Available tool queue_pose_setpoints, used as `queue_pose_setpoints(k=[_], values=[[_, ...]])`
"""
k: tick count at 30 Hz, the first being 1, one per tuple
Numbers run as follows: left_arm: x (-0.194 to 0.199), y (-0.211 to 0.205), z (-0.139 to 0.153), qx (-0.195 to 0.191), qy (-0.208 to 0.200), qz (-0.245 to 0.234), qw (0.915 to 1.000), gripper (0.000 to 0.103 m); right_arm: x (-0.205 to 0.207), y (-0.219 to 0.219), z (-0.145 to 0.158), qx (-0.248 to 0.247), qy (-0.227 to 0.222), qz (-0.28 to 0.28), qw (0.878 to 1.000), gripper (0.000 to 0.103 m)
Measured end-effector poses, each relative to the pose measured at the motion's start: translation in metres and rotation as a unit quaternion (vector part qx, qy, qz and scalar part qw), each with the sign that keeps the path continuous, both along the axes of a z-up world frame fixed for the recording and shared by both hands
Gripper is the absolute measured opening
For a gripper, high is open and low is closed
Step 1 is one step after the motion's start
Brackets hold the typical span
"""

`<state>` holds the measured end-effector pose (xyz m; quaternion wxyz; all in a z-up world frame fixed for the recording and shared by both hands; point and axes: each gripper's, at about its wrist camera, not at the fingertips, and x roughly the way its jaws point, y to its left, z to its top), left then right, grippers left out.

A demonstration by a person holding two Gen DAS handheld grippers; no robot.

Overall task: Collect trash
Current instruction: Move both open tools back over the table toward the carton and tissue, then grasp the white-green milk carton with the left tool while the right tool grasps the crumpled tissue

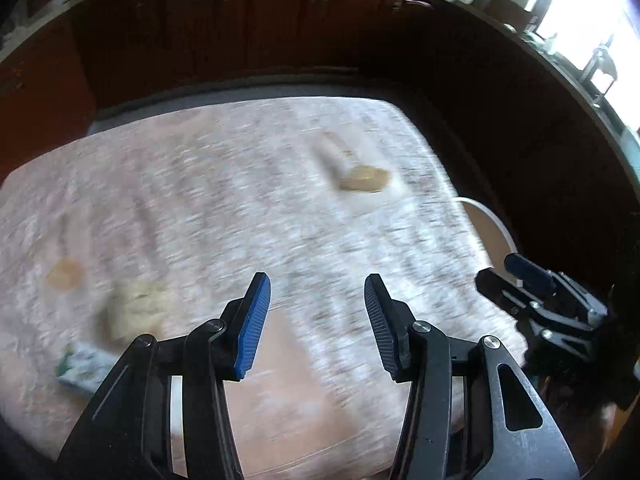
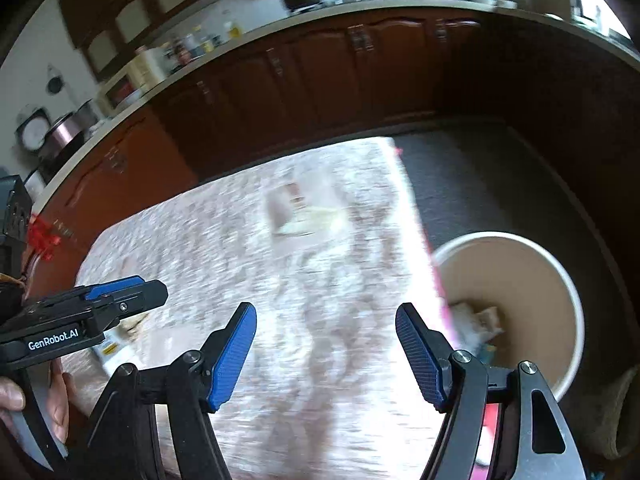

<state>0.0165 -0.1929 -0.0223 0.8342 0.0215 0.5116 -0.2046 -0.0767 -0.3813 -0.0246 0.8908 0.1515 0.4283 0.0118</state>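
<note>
Both views are motion-blurred. My left gripper (image 1: 317,292) is open and empty above the pink patterned table (image 1: 240,200). On the table lie a tan scrap (image 1: 364,178) at the far right, a small brown scrap (image 1: 64,276) at the left, a crumpled beige wad (image 1: 134,312) and a green-white wrapper (image 1: 82,366). My right gripper (image 2: 326,320) is open and empty over the table's right part; it also shows in the left wrist view (image 1: 516,276). A round paper bin (image 2: 520,264) stands on the floor right of the table, with crumpled trash (image 2: 476,320) inside. A pale scrap (image 2: 308,220) lies ahead.
Dark wooden cabinets (image 2: 320,72) run behind the table under a countertop with pans and bottles. Dark floor (image 2: 472,184) lies between table and cabinets. The left gripper (image 2: 120,292) shows at the left of the right wrist view. A bright window (image 1: 592,12) is at the far right.
</note>
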Motion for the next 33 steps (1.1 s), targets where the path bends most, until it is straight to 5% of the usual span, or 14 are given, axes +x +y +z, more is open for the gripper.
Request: queue_pose_setpoints(k=[13,22,27,33], values=[[0.005,0.163,-0.013,0.034,0.039,0.126,0.9907,0.047,0.078,0.144,-0.032,0.099,0.038,0.182,0.978,0.069],[-0.017,0.203,-0.037,0.042,0.099,0.134,0.9852,0.047,0.135,0.22,-0.075,0.129,0.096,0.234,0.959,0.069],[-0.016,0.201,-0.061,0.08,0.128,0.127,0.9804,0.047,0.14,0.233,-0.092,0.157,0.114,0.257,0.947,0.029],[0.02,0.183,-0.082,0.077,0.113,0.133,0.9816,0.047,0.127,0.181,-0.055,0.132,0.046,0.211,0.967,0.026]])
